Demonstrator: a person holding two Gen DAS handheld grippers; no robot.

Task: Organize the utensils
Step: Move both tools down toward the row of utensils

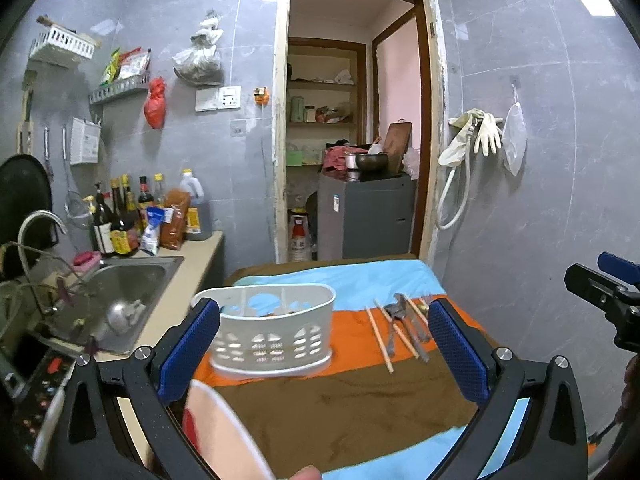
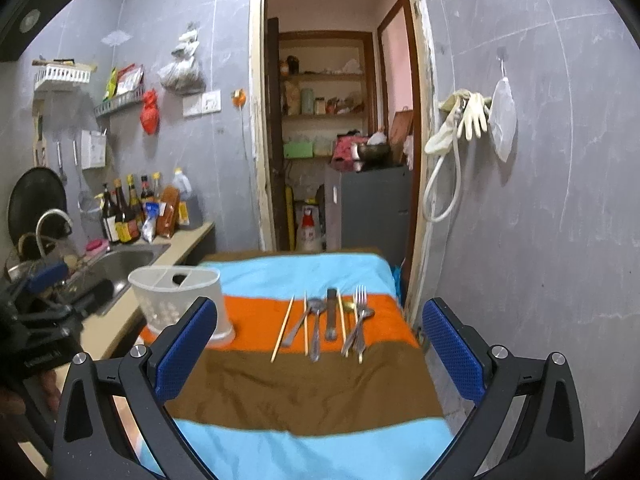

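Observation:
A white slotted utensil holder [image 1: 274, 330] stands on the orange stripe of a striped cloth [image 1: 348, 400]; it also shows in the right wrist view [image 2: 180, 300]. Right of it lie chopsticks [image 2: 283, 328], spoons [image 2: 316, 320], a dark-handled utensil [image 2: 331, 314] and forks [image 2: 360, 320] in a loose row; they also show in the left wrist view [image 1: 404, 326]. My left gripper [image 1: 324, 344] is open and empty, just in front of the holder. My right gripper [image 2: 320, 344] is open and empty, in front of the utensils.
A steel sink [image 1: 120, 300] with tap and a counter with sauce bottles [image 1: 128, 216] lie to the left. A doorway [image 2: 336, 140] with a grey cabinet is behind the table. A grey wall with hanging gloves [image 2: 472, 116] is on the right. A white and red rim [image 1: 224, 428] lies near my left gripper.

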